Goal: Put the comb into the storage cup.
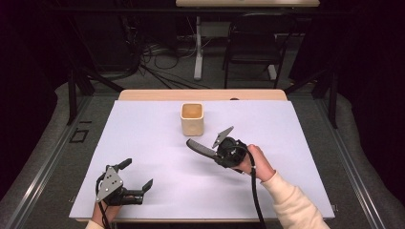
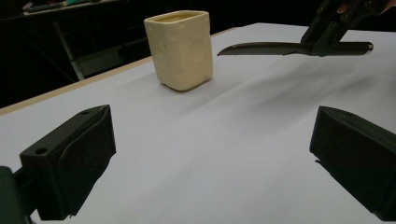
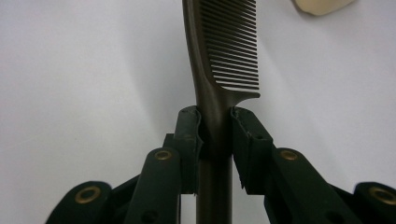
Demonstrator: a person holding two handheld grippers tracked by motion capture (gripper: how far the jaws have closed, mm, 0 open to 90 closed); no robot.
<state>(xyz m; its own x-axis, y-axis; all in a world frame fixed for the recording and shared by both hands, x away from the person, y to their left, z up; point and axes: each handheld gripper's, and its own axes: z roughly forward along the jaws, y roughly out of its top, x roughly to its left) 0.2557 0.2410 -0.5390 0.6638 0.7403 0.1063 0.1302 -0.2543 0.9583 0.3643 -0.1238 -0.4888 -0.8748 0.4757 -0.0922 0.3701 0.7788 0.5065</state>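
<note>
Comb (image 3: 219, 70) is already being gripped by its handle in the right tongs (image 3: 216, 126), hovering above the white surface (image 1: 143, 143) near the cream cup (image 1: 192, 119). Probably placing it inside is remaining. Left tongs (image 2: 210, 154) are resting wide apart, holding nothing.

Comb (image 3: 219, 51) dark smooth plastic, slight sheen; cup (image 2: 180, 49) cream, matt, dimpled; table cover (image 1: 143, 143) matt white

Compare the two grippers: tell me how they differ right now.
The right gripper is shut on a dark comb, while the left gripper is open and holds nothing. The right gripper hangs above the sheet near the cream cup; the left gripper sits low at the table's near edge. Both have black jaws and trailing cables.
</note>
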